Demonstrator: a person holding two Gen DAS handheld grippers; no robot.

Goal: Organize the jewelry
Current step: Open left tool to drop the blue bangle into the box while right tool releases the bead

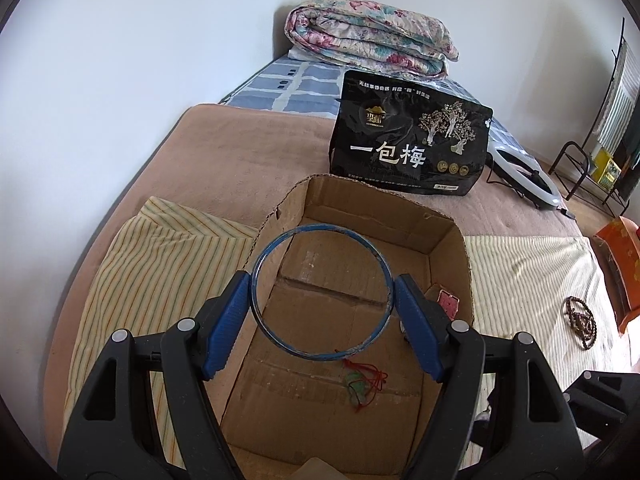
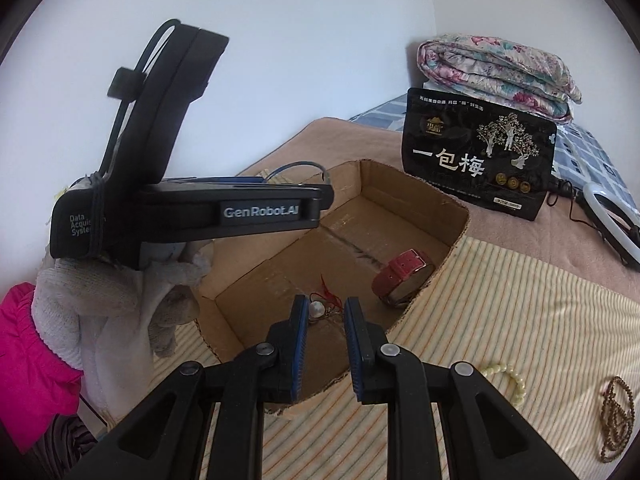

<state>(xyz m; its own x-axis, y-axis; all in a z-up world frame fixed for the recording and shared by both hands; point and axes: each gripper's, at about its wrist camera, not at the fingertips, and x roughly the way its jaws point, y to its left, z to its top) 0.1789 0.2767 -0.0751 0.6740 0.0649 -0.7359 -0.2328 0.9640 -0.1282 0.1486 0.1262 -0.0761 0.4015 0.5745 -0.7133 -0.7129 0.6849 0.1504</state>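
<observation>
My left gripper (image 1: 322, 280) is shut on a thin blue bangle (image 1: 320, 232), its pads pressing on both sides, above an open cardboard box (image 1: 360, 200). On the box floor lie a pale pendant on red cord (image 1: 360, 384) and a red-strapped watch (image 2: 404, 276). In the right wrist view a gloved hand (image 2: 120, 300) carries the left gripper's body (image 2: 260, 210) over the box (image 2: 460, 216). My right gripper (image 2: 326, 304) hovers at the box's near edge, jaws narrowly apart and holding nothing; the pendant (image 2: 316, 310) shows behind them.
A cream bead bracelet (image 2: 508, 380) and a brown bead necklace (image 2: 616, 420) lie on the striped cloth (image 2: 500, 320) right of the box. Behind the box stand a black snack bag (image 1: 408, 136), a folded floral quilt (image 1: 372, 36) and a ring light (image 1: 520, 176).
</observation>
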